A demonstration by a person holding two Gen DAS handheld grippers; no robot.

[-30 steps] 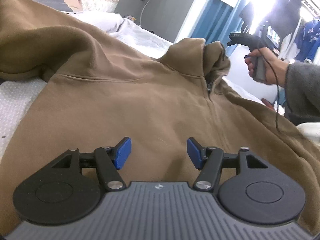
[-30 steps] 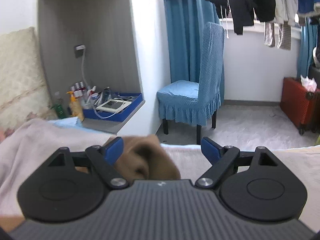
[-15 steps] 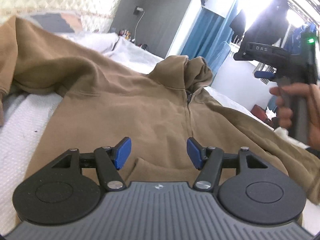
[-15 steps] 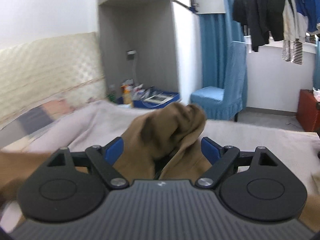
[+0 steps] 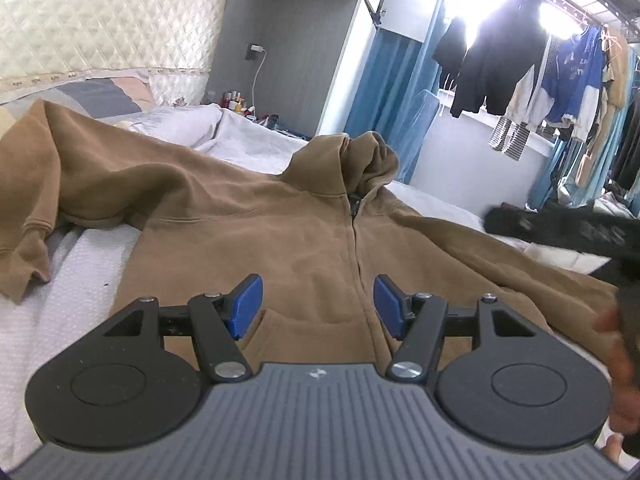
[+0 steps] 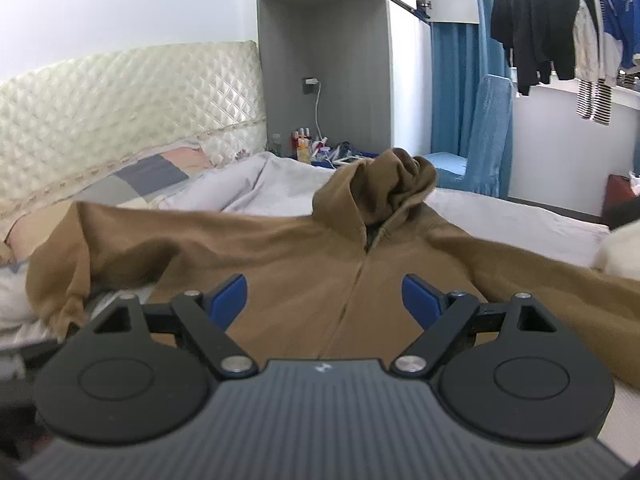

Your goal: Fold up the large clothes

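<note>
A brown zip-up hoodie [image 5: 304, 236] lies front up on the bed, hood bunched at the far end and both sleeves spread out. My left gripper [image 5: 318, 306] hangs open above the lower front of it, blue pads apart with nothing between them. The other gripper's black body [image 5: 560, 228] shows blurred at the right edge of the left wrist view, with a hand [image 5: 620, 364] below it. My right gripper [image 6: 324, 300] is open too, above the hoodie [image 6: 312, 264] near the zip line, holding nothing.
The bed has a white sheet [image 5: 60, 300], a rumpled pale blanket [image 6: 256, 188] and a quilted cream headboard [image 6: 120, 92]. Beyond stand a grey wardrobe niche with bottles [image 6: 304, 140], a blue-covered chair [image 6: 480, 140] and hanging clothes [image 5: 500, 72].
Both grippers have drawn back from the hood end toward the hem, so more of the hoodie shows. The right gripper swung across from facing the chair to facing the headboard. Both stayed open.
</note>
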